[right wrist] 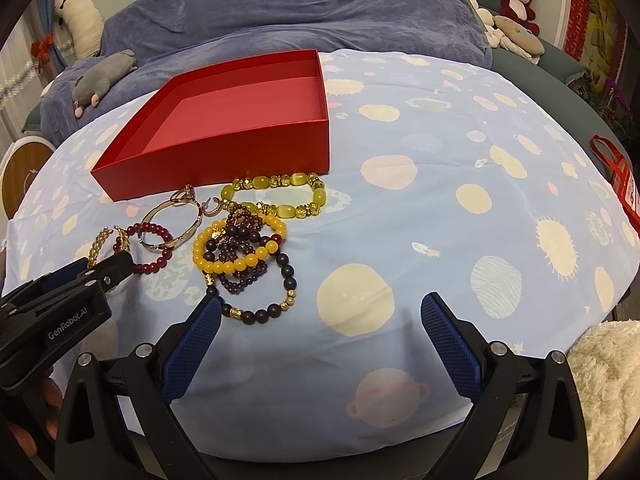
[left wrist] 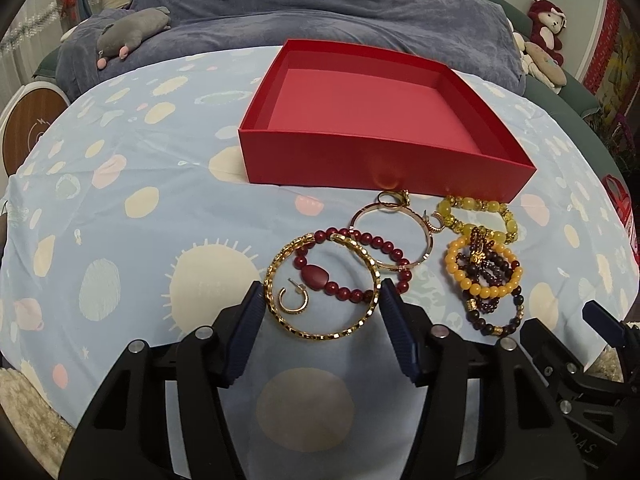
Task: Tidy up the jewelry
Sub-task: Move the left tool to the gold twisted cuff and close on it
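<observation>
Planet-print blue cloth point(left wrist: 120, 216), one empty red box point(left wrist: 376, 120), seven bracelets heaped before it. Left gripper point(left wrist: 322, 300) straddling gold bangle point(left wrist: 320, 292), unclamped; right gripper point(right wrist: 320, 312) wide apart, empty.

The left claw point(right wrist: 105, 268) is covering the near arc of the gold chain bangle point(right wrist: 102, 245) in the right wrist view, so whether its pads are touching the bangle cannot be told. The dark garnet strands point(left wrist: 486, 268) are lying tangled under the orange bead bracelet point(left wrist: 476, 270); how many there are is unclear. The right claw point(left wrist: 600, 320) is getting cut off at the left view's edge.
</observation>
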